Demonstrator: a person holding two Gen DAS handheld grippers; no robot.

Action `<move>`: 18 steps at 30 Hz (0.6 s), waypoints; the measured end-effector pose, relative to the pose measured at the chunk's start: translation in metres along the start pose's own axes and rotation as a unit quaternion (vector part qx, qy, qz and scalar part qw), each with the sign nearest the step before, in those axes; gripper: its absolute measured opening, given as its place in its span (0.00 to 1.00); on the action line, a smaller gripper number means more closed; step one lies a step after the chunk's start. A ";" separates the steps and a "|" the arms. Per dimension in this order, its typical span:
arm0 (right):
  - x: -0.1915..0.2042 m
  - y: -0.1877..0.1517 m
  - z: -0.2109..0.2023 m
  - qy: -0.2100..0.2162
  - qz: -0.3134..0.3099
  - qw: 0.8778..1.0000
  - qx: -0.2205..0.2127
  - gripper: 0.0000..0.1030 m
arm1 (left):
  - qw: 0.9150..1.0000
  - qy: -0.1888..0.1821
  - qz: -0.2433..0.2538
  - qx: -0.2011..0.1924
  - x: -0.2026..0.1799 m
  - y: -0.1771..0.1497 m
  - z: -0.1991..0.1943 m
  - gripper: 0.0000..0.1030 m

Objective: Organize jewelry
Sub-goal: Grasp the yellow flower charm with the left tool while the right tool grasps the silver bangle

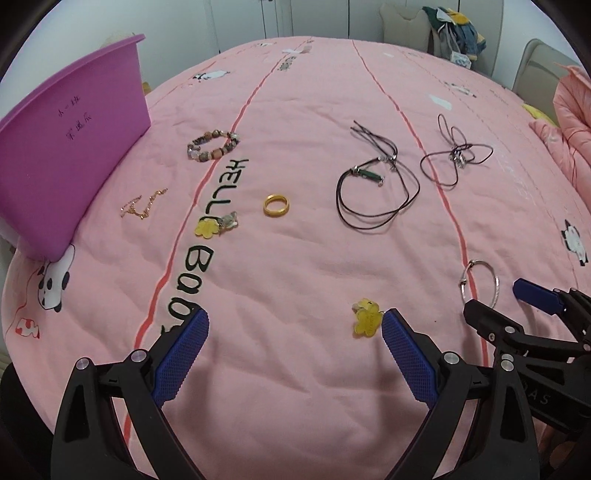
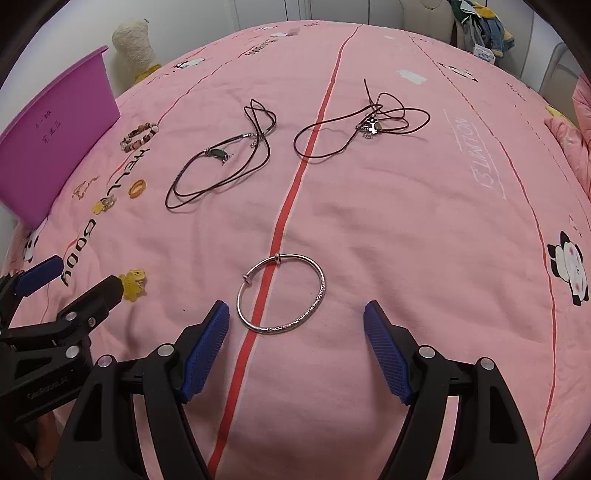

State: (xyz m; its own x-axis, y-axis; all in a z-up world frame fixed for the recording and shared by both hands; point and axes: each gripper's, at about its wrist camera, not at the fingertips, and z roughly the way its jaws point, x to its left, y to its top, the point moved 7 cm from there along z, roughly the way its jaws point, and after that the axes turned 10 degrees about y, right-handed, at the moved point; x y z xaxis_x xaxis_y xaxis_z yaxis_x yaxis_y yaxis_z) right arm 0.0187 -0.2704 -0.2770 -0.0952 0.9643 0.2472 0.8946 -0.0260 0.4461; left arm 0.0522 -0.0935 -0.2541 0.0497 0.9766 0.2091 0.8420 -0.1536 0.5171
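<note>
Jewelry lies scattered on a pink bedspread [image 1: 295, 266]. My left gripper [image 1: 295, 321] hovers open and empty; a yellow flower clip [image 1: 367, 319] touches its right fingertip. My right gripper [image 2: 297, 314] is open, with the silver bangle [image 2: 282, 295] flat just ahead between its fingertips. Farther off are a gold ring [image 1: 276, 205], a second yellow flower clip [image 1: 216, 225], a thin gold chain [image 1: 142, 205], a bead bracelet [image 1: 213, 144], a cord necklace with a green pendant [image 2: 221, 155] and another with a silver pendant [image 2: 369, 123]. A purple box [image 1: 74, 147] stands at the left.
The two grippers are side by side, the right gripper [image 1: 493, 295] close to my left one. A cream plush toy [image 2: 135, 44] sits behind the purple box. A chair piled with clothes [image 1: 454, 33] and a bunched pink quilt [image 1: 569, 122] border the bed's far right.
</note>
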 end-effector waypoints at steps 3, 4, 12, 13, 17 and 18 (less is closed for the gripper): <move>0.000 0.001 0.003 -0.006 -0.010 1.000 0.000 0.70 | 1.000 0.002 0.002 0.002 -0.002 -0.002 0.004 0.90; -0.001 0.000 0.003 -0.006 -0.011 1.000 0.000 0.70 | 1.000 -0.001 0.000 0.003 -0.003 -0.003 0.005 0.90; -0.002 0.004 0.010 -0.014 -0.020 1.000 -0.002 0.70 | 1.000 0.001 -0.005 0.019 -0.004 -0.007 0.020 0.91; -0.003 0.004 0.011 -0.015 -0.021 1.000 -0.002 0.70 | 1.000 0.000 -0.007 0.020 -0.004 -0.007 0.022 0.91; -0.004 0.006 0.013 -0.014 -0.018 1.000 -0.002 0.70 | 1.000 -0.002 -0.016 0.021 -0.004 -0.006 0.026 0.91; -0.004 0.007 0.014 -0.010 -0.015 1.000 -0.003 0.70 | 1.000 -0.004 -0.019 0.022 -0.004 -0.006 0.026 0.91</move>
State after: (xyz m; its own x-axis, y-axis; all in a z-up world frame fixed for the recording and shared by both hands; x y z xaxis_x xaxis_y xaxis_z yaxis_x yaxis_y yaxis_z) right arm 0.0316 -0.2714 -0.2864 -0.1127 0.9696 0.2172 0.8888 0.0007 0.4583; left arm 0.0611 -0.0928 -0.2797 0.0209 0.9827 0.1841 0.8661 -0.1098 0.4877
